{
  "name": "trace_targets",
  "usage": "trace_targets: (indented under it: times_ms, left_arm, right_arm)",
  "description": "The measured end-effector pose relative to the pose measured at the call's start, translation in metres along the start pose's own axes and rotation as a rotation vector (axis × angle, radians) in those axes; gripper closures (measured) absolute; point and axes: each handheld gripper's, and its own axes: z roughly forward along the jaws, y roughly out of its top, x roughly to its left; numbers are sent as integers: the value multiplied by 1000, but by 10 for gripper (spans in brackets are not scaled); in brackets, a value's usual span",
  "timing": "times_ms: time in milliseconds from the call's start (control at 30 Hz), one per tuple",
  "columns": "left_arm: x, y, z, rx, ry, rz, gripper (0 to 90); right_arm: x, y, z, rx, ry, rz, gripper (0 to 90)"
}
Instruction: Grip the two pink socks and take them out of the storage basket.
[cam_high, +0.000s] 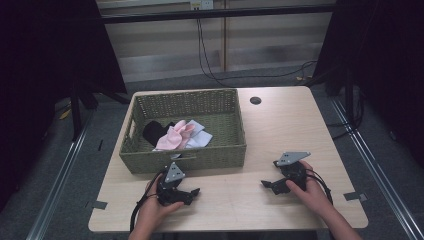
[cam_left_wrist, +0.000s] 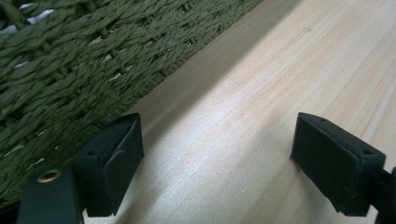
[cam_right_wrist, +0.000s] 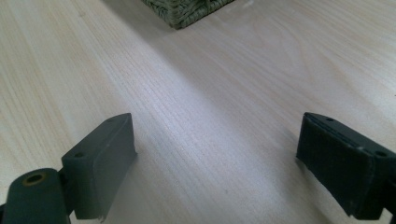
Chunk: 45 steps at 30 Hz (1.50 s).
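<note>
Where high view looks in — pink cloth (cam_high: 173, 138) in basket (cam_high: 226, 150).

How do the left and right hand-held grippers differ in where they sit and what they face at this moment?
The left hand-held gripper sits just in front of the green woven basket, whose wall runs close beside it in its own view; the right hand-held gripper rests on open table farther from the basket, seeing just a basket corner. The left one's jaws point right, the right one's left. Both are open, empty and hand-held low over the table.

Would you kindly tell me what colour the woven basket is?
The basket is olive green; the left gripper view shows its weave best.
</note>
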Motion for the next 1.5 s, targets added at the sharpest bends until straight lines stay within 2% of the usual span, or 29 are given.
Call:
trace_targets:
  times_ms: [400, 467, 533, 700, 767, 867, 900, 1000, 1067, 1100, 1167, 1267, 1467, 1500]
  left_arm:
    - [0, 0, 0, -4, 6, -4, 178]
    - [1, 3, -2, 20, -3, 2, 194]
    - [1, 8, -5, 69, -24, 11, 230]
    - [5, 17, -16, 141, -75, -9, 230]
    - [9, 23, -22, 142, -91, -29, 231]
    - [11, 28, -27, 159, -98, -32, 231]
    - [12, 31, -29, 165, -116, -37, 231]
    - [15, 40, -36, 188, -136, -28, 239]
    - [18, 46, -41, 207, -132, -19, 240]
    - [21, 52, -46, 209, -151, -42, 240]
    - [23, 55, -48, 210, -159, -55, 240]
    - [29, 61, -52, 229, -156, -52, 240]
    - [35, 74, -61, 255, -179, -47, 240]
    - [37, 78, -64, 259, -193, -51, 242]
  right_arm:
    - [0, 0, 0, 0, 0, 0, 106]
    - [0, 0, 0, 1, 0, 1, 106]
    - [0, 0, 0, 0, 0, -1, 106]
    - [0, 0, 0, 0, 0, 1, 106]
    - [0, 0, 0, -1, 0, -1, 106]
    - [0, 0, 0, 0, 0, 0, 106]
    - [0, 0, 0, -1, 0, -1, 106]
    - [0, 0, 0, -1, 0, -2, 106]
    - [0, 0, 0, -1, 0, -1, 106]
    - [0, 0, 0, 0, 0, -1, 106]
    - [0, 0, 0, 0, 0, -1, 106]
    - [0, 0, 0, 0, 0, -1, 106]
    - [0, 0, 0, 0, 0, -1, 106]
    - [0, 0, 0, 0, 0, -1, 106]
